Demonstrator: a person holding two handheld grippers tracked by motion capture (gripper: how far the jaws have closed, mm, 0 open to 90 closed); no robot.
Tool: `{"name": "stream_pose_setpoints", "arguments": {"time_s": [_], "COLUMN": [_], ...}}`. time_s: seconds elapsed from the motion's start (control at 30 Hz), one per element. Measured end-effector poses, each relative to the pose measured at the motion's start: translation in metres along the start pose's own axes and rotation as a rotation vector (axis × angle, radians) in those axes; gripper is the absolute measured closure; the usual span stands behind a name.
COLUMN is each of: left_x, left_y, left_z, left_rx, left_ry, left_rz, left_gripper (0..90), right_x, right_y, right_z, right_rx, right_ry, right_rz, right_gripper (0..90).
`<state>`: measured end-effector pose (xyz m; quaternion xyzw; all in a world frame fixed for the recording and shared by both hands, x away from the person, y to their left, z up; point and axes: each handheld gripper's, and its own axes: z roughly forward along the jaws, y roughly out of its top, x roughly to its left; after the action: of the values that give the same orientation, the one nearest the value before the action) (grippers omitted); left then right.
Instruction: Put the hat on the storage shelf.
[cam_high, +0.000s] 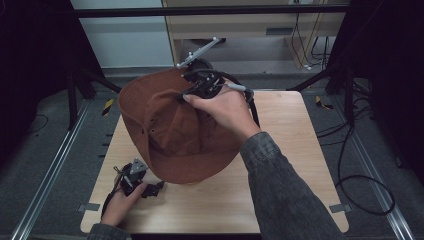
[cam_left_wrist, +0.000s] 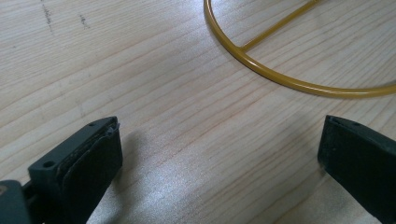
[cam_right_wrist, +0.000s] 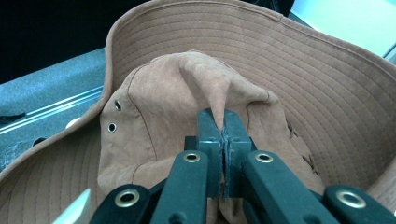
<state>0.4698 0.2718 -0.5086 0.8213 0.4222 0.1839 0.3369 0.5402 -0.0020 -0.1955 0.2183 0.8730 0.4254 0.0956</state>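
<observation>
A brown wide-brimmed hat (cam_high: 170, 125) hangs tilted above the middle of the wooden table (cam_high: 280, 195). My right gripper (cam_high: 200, 86) holds it from above; in the right gripper view its jaws are shut (cam_right_wrist: 223, 122) on a pinched fold of the hat's crown (cam_right_wrist: 187, 88), with the stitched brim (cam_right_wrist: 317, 84) spreading behind. My left gripper (cam_high: 159, 187) lies low near the table's front left, just below the hat's brim. In the left gripper view its jaws stand wide apart (cam_left_wrist: 219, 163) over bare wood, with nothing between them. A yellow wire ring (cam_left_wrist: 280, 79) rests on the table just ahead.
Black frame legs (cam_high: 75, 95) and cables (cam_high: 360, 175) stand on the grey floor around the table. A wooden cabinet (cam_high: 250, 30) is at the back. The table's right half is bare wood.
</observation>
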Motion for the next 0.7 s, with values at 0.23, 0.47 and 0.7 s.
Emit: {"name": "stream_pose_setpoints", "arguments": {"time_s": [0.23, 0.47, 0.7], "left_x": [0.0000, 0.0000, 0.0000], "left_y": [0.0000, 0.0000, 0.0000], "left_z": [0.0000, 0.0000, 0.0000], "left_rx": [0.000, 0.000, 0.000], "left_ry": [0.000, 0.000, 0.000], "left_rz": [0.000, 0.000, 0.000], "left_gripper": [0.0, 0.0, 0.0], "right_x": [-0.0029, -0.0027, -0.0042], "right_y": [-0.0026, -0.0051, -0.0071], "right_z": [0.0023, 0.0065, 0.0090], "right_rx": [0.002, 0.011, 0.019], "right_ry": [0.000, 0.005, 0.010], "right_rz": [0.009, 0.010, 0.014], "right_gripper": [88.6, 88.6, 88.5]}}
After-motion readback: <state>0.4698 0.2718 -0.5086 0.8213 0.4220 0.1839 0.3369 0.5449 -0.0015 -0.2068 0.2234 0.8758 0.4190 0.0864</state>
